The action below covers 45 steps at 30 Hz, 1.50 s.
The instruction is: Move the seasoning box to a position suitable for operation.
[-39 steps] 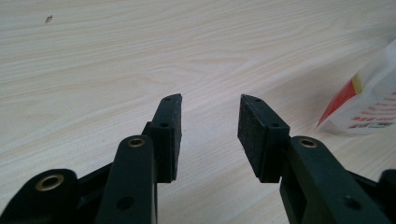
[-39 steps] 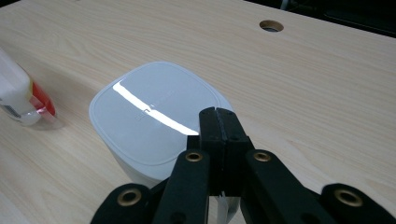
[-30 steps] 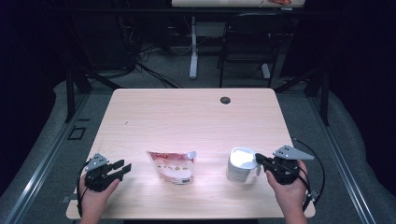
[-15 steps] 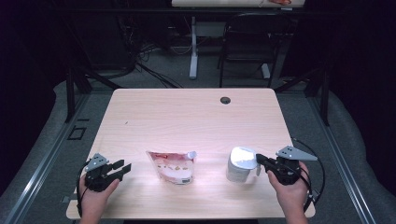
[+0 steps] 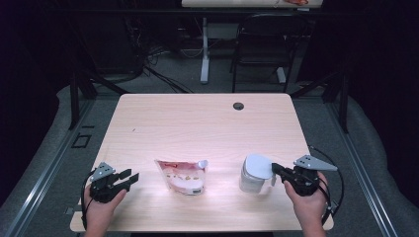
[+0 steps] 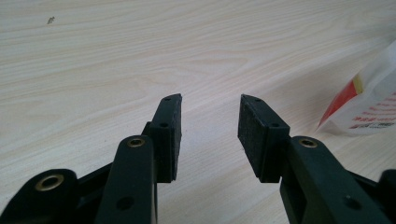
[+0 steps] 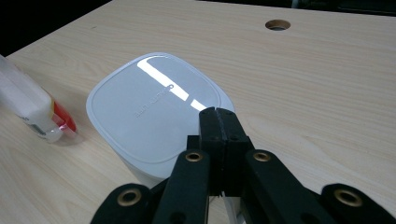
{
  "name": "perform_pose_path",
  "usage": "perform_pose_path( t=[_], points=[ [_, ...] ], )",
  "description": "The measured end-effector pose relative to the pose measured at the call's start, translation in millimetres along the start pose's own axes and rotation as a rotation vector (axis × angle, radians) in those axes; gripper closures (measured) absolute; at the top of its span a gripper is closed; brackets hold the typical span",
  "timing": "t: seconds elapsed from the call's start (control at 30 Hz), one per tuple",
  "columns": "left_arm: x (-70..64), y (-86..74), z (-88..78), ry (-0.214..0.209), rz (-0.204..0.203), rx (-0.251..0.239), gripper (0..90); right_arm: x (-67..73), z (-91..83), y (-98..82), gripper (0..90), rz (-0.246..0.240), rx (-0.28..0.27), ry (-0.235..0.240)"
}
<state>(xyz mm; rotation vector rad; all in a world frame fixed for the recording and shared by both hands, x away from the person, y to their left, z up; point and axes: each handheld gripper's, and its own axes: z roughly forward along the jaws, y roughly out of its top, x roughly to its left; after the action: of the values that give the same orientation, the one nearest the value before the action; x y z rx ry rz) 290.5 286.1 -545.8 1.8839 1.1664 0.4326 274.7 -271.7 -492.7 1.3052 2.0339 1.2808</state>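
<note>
Wooden surface [image 5: 197, 123], light grain, cable hole [image 5: 238, 105] near the far edge at about 12 o'clock.

Left tongs [image 5: 129, 178] at roughly 8 o'clock of the surface, held in left hand [image 5: 101, 205], tips aimed toward 3 o'clock. Spread apart, nothing between the pads [image 6: 170, 126] (bare wood seen through the gap in the left gripper view). Resting low over the surface, well apart from the container.

Pouch [image 5: 184, 175], white with red print, lying flat near the front edge at about 6 o'clock, between the two tongs. Small grey cap at its upper right corner. Near the left tongs, not touched; a corner of it seen at 3 o'clock in the left gripper view.

White container [image 5: 254, 174] with a rounded-square lid [image 7: 154, 105], standing upright at about 4 o'clock of the surface, just beside the pouch on its 3 o'clock side.

Right tongs [image 5: 273, 169] in right hand [image 5: 309, 205], tips aimed toward 9 o'clock. Pressed together, pads flat against each other, holding nothing (right gripper view: closed tips over the near rim of the lid). Tips at the container's 3 o'clock edge; contact with the lid not certain. Cable [image 5: 332, 158] looping out behind the right hand.
</note>
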Motion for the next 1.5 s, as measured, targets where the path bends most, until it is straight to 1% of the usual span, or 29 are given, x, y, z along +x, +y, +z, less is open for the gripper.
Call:
perform_pose_path(
  t=[0.3, 0.4, 0.63, 0.83, 1.07, 1.23, 1.5],
  points=[
    [-0.1, 0.0, 0.2, -0.001, 0.001, 0.0, 60.1, 0.2, -0.1, -0.2, 90.0, 0.001, 0.001, -0.001],
    [0.2, 0.1, 0.0, 0.0, 0.01, 0.002, 60.1, -0.2, -0.2, -0.5, 90.0, 0.001, 0.0, -0.002],
    [0.1, 0.0, 0.3, 0.0, 0.005, 0.001, 60.1, -1.0, -0.6, -1.1, 90.0, 0.003, 0.001, -0.002],
    [0.0, 0.1, 0.2, 0.0, 0.006, 0.001, 60.1, -3.0, -0.5, -2.4, 90.0, 0.024, -0.01, 0.014],
    [-0.1, 0.1, 0.3, 0.0, 0.006, 0.002, 60.0, -3.0, -0.6, -3.0, 90.0, 0.03, -0.014, 0.011],
    [-0.2, 0.1, 0.4, -0.001, 0.007, 0.005, 60.0, -4.4, -0.6, -3.8, 90.0, 0.037, -0.016, 0.018],
    [-0.2, 0.2, 0.3, -0.001, 0.008, 0.003, 60.0, -7.2, -0.3, -6.6, 90.0, 0.046, -0.006, 0.006]
  ],
)
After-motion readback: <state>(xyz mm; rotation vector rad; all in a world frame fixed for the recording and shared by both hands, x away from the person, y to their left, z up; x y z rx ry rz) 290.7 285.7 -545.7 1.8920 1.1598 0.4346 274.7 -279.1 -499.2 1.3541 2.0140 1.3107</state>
